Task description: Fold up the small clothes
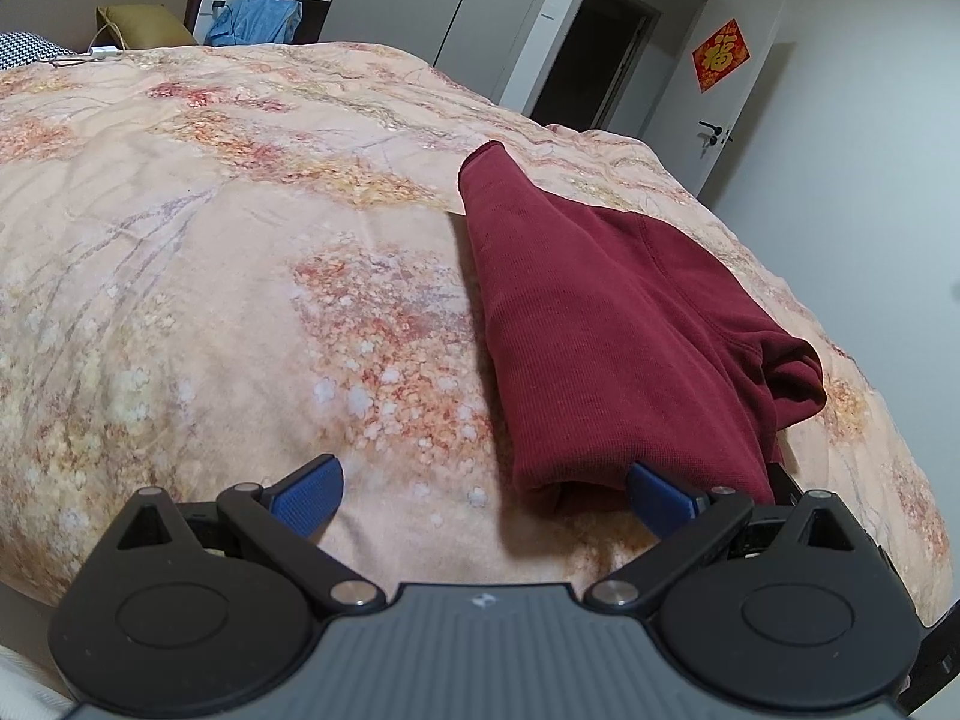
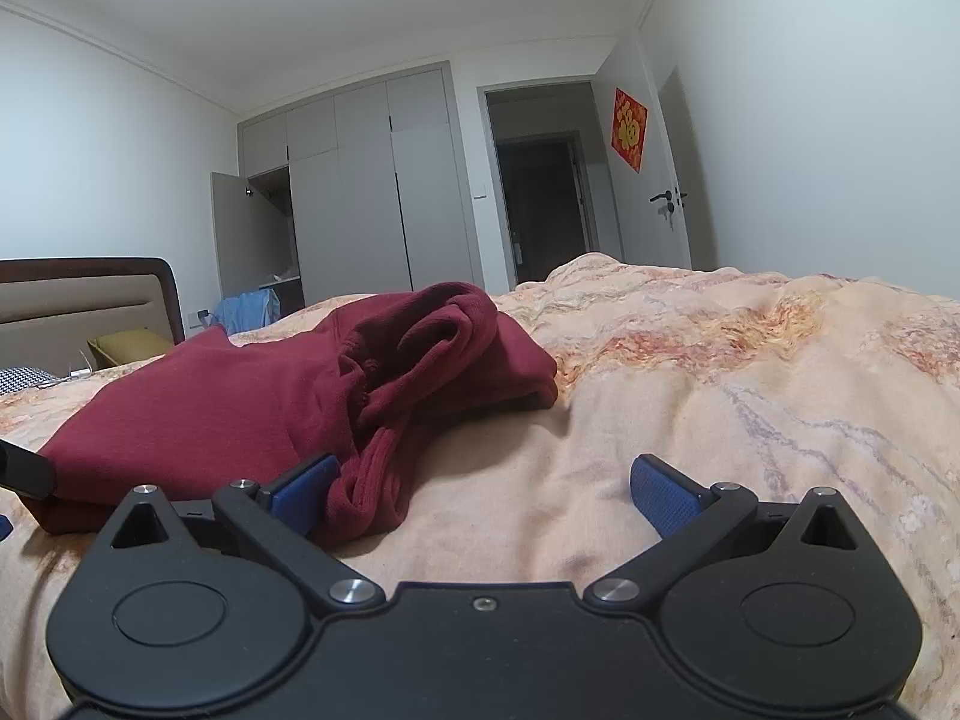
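The dark red garment [image 1: 600, 324], partly folded, lies on the bed's floral quilt [image 1: 210, 276]. The left claw [image 1: 483, 492] has its fingers spread apart, the near folded edge touching its right finger. The right claw [image 2: 483, 489] is likewise spread, a cuff beside its left finger.

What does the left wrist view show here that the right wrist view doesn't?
Only the left wrist view shows the open left gripper at the near edge of the maroon garment, whose smooth folded length runs away across the bedspread.

Only the right wrist view shows the open right gripper, the garment's bunched, rumpled end beside its left finger, and the open wardrobe door.

Both show the garment, bedspread, doorway and red door decoration.
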